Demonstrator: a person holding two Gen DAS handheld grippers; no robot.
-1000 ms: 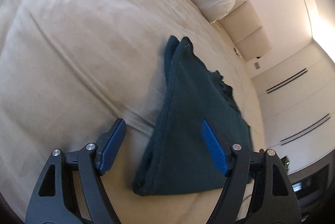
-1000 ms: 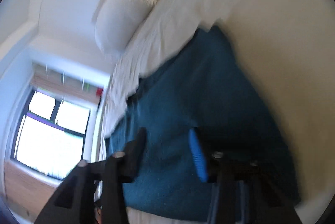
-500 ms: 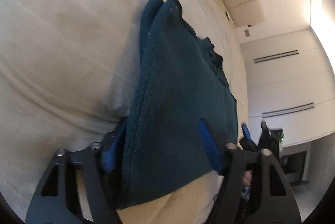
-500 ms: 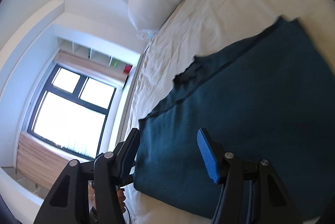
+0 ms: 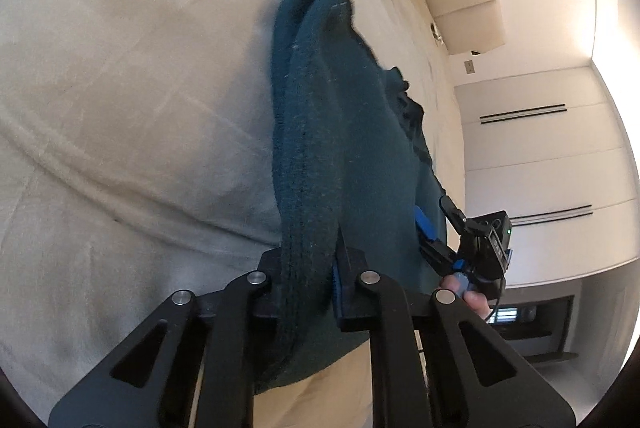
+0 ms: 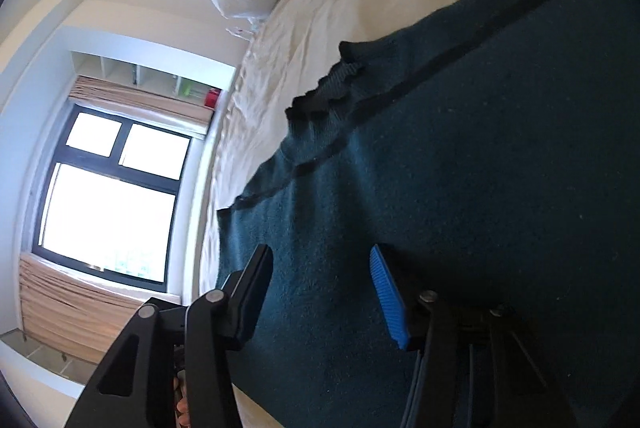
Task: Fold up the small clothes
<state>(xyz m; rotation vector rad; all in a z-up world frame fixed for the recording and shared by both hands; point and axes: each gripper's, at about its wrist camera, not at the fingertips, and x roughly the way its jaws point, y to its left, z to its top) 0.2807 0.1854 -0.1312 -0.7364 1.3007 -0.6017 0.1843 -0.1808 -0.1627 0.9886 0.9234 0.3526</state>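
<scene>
The dark green garment lies part-folded on the bed. A second ago its near edge was straddled by wide left tongs; now the stacked edge is pinched between them, the jaws closing. The right tongs are half open and narrowing over the cloth, nothing gripped yet. A two-handed lift for the next fold seems imminent.

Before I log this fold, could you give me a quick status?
Left gripper closing on the sweater's edge. Right gripper closing, sweater between jaws, no grip yet. Nothing in the way.
</scene>
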